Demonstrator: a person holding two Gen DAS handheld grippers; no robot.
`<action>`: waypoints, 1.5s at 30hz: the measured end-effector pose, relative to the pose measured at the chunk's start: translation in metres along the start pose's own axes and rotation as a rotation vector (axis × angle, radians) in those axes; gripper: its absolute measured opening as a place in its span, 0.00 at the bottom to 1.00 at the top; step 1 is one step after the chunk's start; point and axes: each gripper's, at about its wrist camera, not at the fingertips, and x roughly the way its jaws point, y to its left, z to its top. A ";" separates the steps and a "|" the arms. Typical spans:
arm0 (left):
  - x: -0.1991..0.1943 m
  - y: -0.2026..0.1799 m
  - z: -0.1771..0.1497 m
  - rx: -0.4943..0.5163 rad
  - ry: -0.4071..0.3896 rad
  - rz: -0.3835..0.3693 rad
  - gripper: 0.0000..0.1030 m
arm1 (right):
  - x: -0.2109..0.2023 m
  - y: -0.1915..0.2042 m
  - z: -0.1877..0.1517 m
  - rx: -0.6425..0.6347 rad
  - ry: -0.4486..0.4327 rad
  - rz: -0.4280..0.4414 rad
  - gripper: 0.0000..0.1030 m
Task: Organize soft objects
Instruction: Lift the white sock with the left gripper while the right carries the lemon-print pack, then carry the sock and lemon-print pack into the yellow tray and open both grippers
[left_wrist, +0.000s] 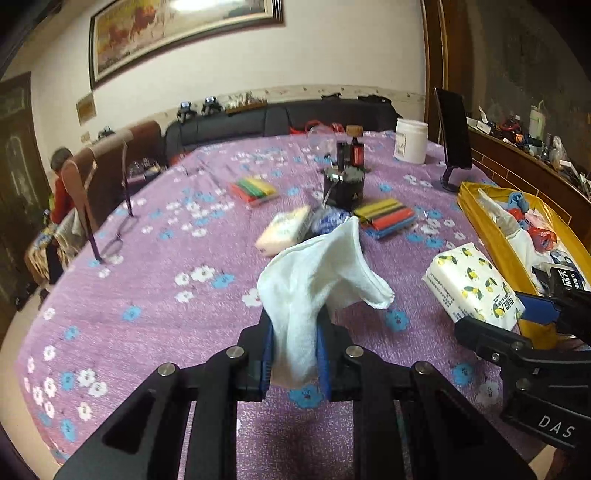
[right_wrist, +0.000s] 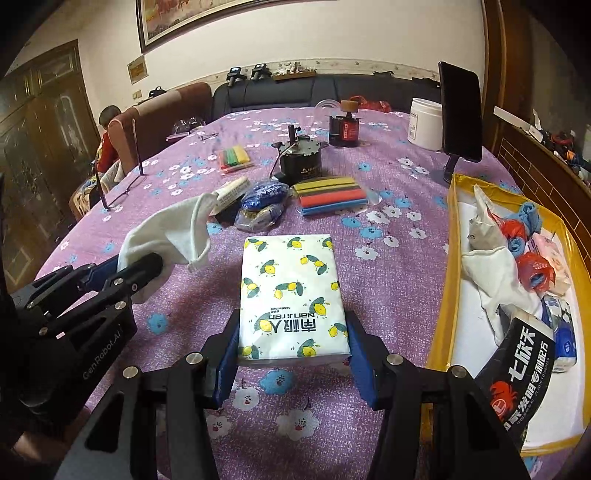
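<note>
Left hand-held gripper (left_wrist: 295, 354) clamped on limp white terry cloth (left_wrist: 317, 280), lifted clear of purple floral worktop (left_wrist: 155, 280). Right hand-held gripper (right_wrist: 291, 354) clamped on soft lemon-print tissue pack (right_wrist: 290, 291). Light, compressible; best gripped across narrow sides.

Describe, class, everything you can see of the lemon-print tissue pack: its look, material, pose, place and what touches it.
The tissue pack is a flat, rectangular soft pack in glossy white plastic wrap, printed with yellow lemons and green leaves, with dark lettering near its close end. The right gripper is shut on that end, one blue pad on each side. Whether its far end rests on the purple flowered tablecloth cannot be told. It sits just left of the yellow bin, apart from it.
</note>
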 end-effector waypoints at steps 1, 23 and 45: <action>-0.003 -0.002 0.001 0.010 -0.014 0.009 0.19 | -0.001 0.000 0.000 0.000 -0.002 0.001 0.56; -0.029 -0.006 0.004 0.047 -0.130 0.083 0.19 | -0.024 0.006 0.006 -0.011 -0.057 -0.005 0.56; -0.050 -0.003 0.004 0.040 -0.164 0.083 0.19 | -0.047 0.018 0.009 -0.020 -0.090 -0.008 0.56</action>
